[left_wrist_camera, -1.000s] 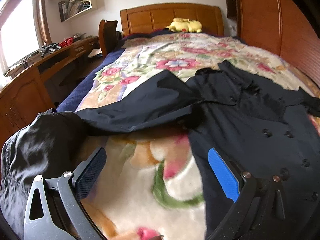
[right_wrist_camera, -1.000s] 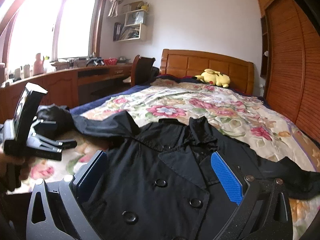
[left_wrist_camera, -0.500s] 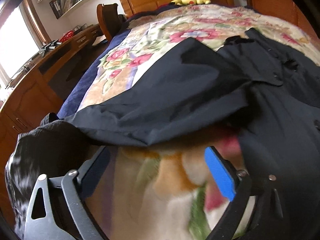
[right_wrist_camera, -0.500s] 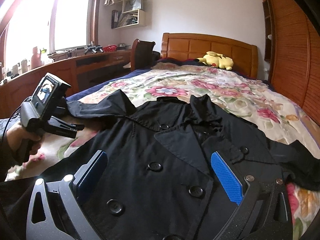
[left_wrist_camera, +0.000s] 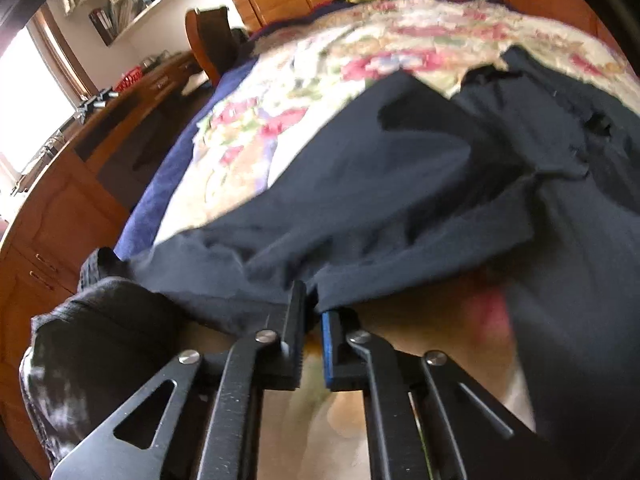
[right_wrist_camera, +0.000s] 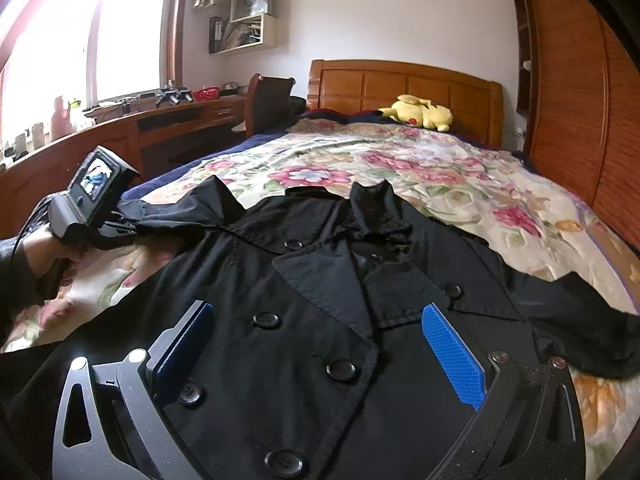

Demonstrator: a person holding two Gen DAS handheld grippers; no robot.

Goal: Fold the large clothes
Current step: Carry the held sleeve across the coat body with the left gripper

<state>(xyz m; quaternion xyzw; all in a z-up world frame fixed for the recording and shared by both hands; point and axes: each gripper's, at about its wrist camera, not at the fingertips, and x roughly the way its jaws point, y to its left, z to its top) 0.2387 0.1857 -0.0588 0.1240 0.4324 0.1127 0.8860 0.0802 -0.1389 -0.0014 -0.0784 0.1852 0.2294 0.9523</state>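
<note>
A black double-breasted coat (right_wrist_camera: 320,280) lies face up on the floral bedspread (right_wrist_camera: 460,184), collar toward the headboard. Its left sleeve (left_wrist_camera: 380,200) stretches sideways toward the bed's edge. My left gripper (left_wrist_camera: 312,300) is shut on the near hem of that sleeve, with the cloth pinched between the pads. In the right wrist view the left gripper (right_wrist_camera: 128,227) shows at the sleeve's end (right_wrist_camera: 188,208), held by a hand (right_wrist_camera: 40,252). My right gripper (right_wrist_camera: 318,310) hovers open over the coat's buttoned front, nothing between its blue pads.
A shiny black garment (left_wrist_camera: 92,340) lies bunched at the bed's left edge. A yellow plush toy (right_wrist_camera: 420,114) rests by the wooden headboard (right_wrist_camera: 400,84). A desk (right_wrist_camera: 120,132) and chair (right_wrist_camera: 268,100) stand left of the bed, a wooden wardrobe (right_wrist_camera: 580,100) to the right.
My left gripper moved forward and down to the sleeve's hem and went from wide open to shut on it. The right gripper drifted a little over the coat, still open.
</note>
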